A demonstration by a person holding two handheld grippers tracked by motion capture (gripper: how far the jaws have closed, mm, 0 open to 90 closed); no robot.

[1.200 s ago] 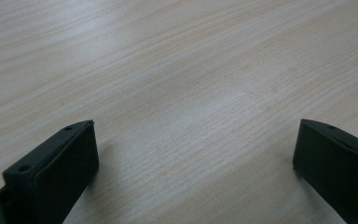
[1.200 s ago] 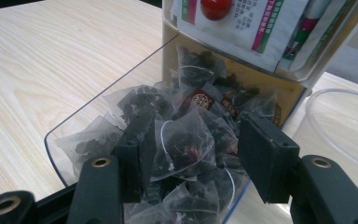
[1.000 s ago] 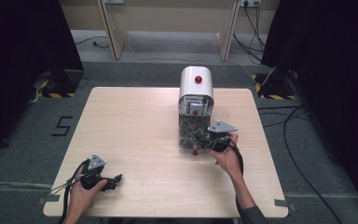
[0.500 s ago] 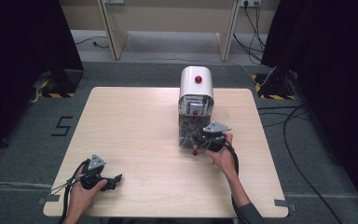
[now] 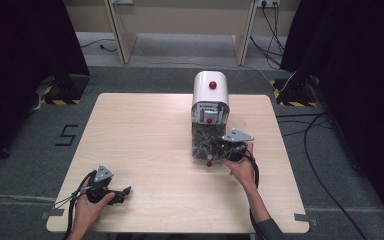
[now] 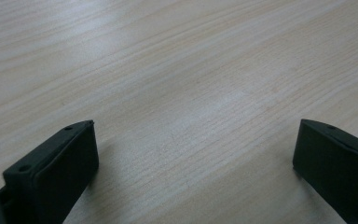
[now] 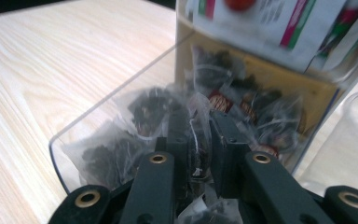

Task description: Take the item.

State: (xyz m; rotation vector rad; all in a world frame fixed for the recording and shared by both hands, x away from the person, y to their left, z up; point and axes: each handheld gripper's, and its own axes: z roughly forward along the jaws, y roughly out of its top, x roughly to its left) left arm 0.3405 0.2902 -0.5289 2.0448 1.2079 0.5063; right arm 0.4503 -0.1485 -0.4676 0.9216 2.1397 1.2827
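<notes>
A white dispenser (image 5: 210, 95) with a red knob stands right of the table's middle, and a clear bin (image 5: 200, 145) at its foot holds several mesh tea bags. My right gripper (image 5: 219, 149) reaches into that bin from the right. In the right gripper view its jaws (image 7: 199, 121) have just been closing, and they now pinch a tea bag (image 7: 196, 156) among the others behind the clear wall (image 7: 98, 121). My left gripper (image 5: 125, 192) rests low at the table's front left, and its jaws (image 6: 196, 123) stand wide open over bare wood.
The wooden table (image 5: 145, 135) has free room on its left half and along the front. A small red ball (image 5: 209, 163) sits at the bin's front edge. Cables (image 5: 325, 150) run over the floor to the right, and a cable trails from each gripper.
The right gripper has pushed a little leftward into the clear bin. The left hand and its gripper have stayed where they were.
</notes>
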